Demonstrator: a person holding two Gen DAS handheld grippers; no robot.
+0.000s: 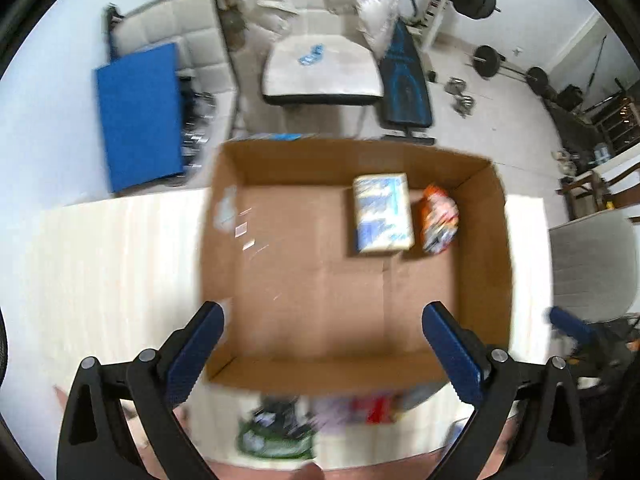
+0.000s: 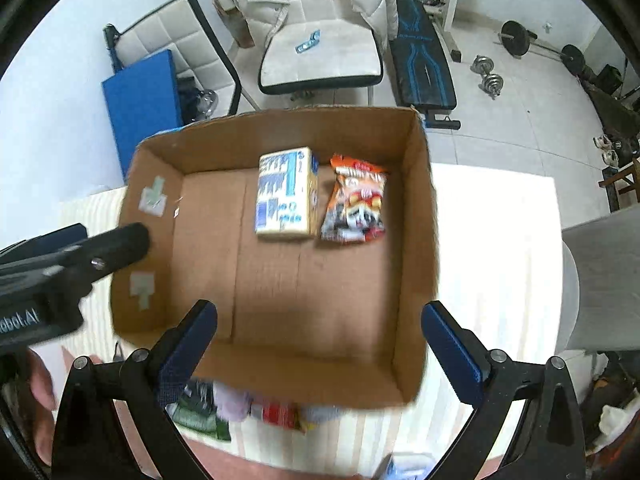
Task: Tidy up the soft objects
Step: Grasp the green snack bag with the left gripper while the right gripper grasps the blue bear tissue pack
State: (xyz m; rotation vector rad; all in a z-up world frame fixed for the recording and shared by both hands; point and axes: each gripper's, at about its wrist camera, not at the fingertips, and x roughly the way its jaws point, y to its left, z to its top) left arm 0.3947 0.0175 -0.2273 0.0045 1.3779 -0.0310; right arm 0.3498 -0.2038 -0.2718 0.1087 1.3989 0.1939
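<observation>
An open cardboard box stands on a pale wooden table. Inside, at the far right, lie a white and blue tissue pack and an orange snack bag. Several soft packets, one green and one red, lie on the table in front of the box. My left gripper is open and empty above the box's near edge; it also shows at the left of the right wrist view. My right gripper is open and empty above the near edge.
Beyond the table stand a white padded chair with a white puffer jacket, a blue board leaning on another chair, a weight bench and dumbbells. A grey chair stands at the table's right end.
</observation>
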